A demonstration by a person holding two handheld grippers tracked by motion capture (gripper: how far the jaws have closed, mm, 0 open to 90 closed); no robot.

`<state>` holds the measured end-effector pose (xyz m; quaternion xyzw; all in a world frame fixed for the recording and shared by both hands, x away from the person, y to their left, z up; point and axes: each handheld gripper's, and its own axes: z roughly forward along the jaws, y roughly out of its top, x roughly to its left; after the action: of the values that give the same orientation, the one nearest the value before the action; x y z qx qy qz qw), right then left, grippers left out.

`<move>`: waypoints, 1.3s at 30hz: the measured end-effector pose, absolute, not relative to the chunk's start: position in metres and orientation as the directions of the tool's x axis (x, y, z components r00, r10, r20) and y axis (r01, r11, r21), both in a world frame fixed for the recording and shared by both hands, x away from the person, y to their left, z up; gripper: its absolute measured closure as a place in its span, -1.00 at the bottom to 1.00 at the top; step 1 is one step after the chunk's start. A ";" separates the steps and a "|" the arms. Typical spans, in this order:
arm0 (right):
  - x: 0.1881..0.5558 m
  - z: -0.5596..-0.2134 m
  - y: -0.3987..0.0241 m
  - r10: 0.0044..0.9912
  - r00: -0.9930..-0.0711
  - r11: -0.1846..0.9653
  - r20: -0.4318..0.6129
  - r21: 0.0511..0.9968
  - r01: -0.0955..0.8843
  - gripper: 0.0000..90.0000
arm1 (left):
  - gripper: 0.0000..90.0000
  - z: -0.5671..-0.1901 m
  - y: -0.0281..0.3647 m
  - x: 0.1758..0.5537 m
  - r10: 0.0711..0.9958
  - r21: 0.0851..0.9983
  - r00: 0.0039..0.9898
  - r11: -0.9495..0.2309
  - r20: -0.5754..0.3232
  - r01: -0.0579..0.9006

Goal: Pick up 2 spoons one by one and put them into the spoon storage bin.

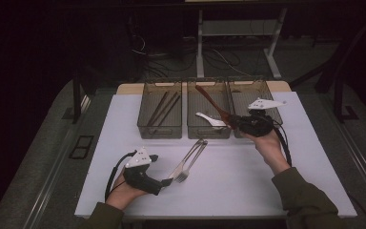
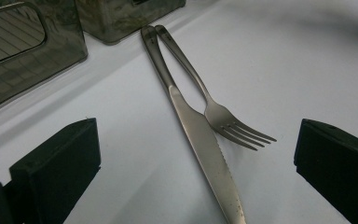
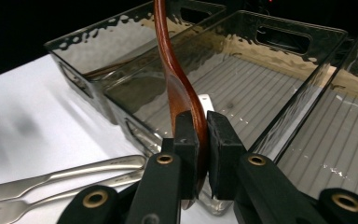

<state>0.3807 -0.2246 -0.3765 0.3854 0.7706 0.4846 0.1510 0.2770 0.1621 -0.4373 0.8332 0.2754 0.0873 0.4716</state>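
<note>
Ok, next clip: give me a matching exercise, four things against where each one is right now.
Things:
1. wooden spoon
2. white spoon
3. chopsticks
4. knife

Places:
A. lying in the left bin
B. on the white table, beside the fork
C. clamped in the right gripper, over the middle bin
D. lying on the middle bin's floor

Pairs: 1-C, 2-D, 3-A, 4-B
</note>
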 end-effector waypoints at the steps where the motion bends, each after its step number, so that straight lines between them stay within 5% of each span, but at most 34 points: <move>1: 0.383 -0.377 -0.224 0.744 -0.655 0.237 0.137 0.862 0.449 0.84 | -1.00 -0.437 0.162 0.277 0.541 0.834 0.833 -0.403 -0.114 0.376; 39: 0.430 -0.389 -0.193 0.806 -0.592 0.394 0.007 0.740 0.546 0.74 | -1.00 -0.437 0.162 0.277 0.536 0.834 0.836 -0.406 -0.113 0.373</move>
<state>0.4302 -0.1934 -0.3890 0.4146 0.8152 0.3623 0.1797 0.2766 0.1616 -0.4370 0.8340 0.2726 0.0866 0.4717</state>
